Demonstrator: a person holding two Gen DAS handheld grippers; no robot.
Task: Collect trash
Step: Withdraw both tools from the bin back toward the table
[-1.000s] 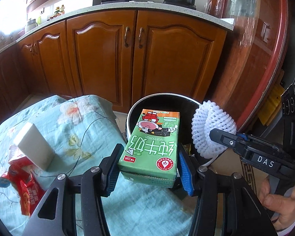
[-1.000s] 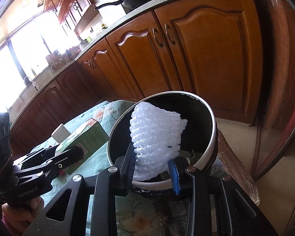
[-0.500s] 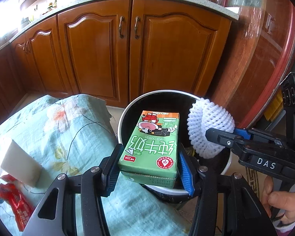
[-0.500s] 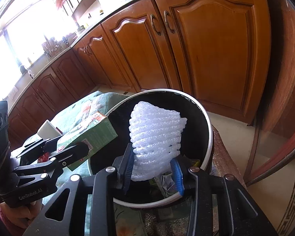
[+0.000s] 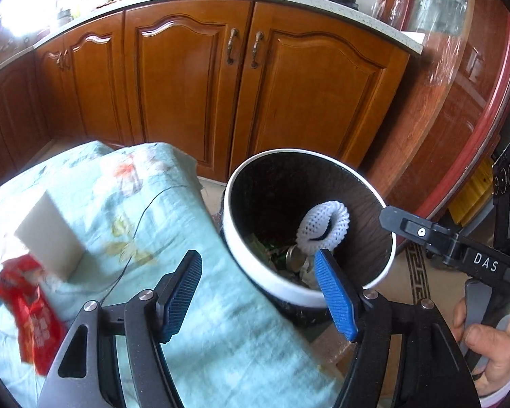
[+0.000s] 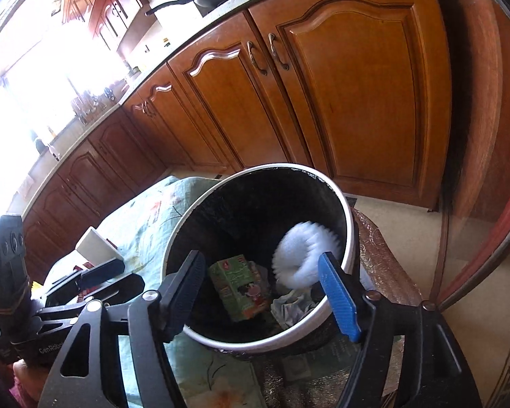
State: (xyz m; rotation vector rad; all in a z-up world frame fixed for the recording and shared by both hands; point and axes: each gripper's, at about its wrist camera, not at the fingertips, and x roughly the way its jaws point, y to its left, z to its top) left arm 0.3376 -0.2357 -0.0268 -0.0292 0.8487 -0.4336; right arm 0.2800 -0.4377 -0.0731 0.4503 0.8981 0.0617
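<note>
The round trash bin [image 5: 241,265] with a white rim and black inside stands beside the table; it also shows in the right wrist view [image 6: 352,234]. The white foam net [image 5: 323,226] is inside it, blurred in the right wrist view [image 6: 301,255]. The green milk carton [image 6: 239,285] lies in the bin among other trash. My left gripper [image 5: 260,289] is open and empty at the bin's near left rim. My right gripper [image 6: 260,292] is open and empty above the bin's near rim; it also shows from the side in the left wrist view [image 5: 421,233].
The table carries a light blue flowered cloth [image 5: 146,238]. A white box [image 5: 47,234] and a red snack wrapper [image 5: 34,312] lie on it at the left. Wooden kitchen cabinets [image 5: 289,102] stand behind the bin. A red-framed door [image 5: 476,119] is at the right.
Both grippers have opened. The green carton and the white foam net have dropped into the bin. The left gripper has shifted left and back over the table edge.
</note>
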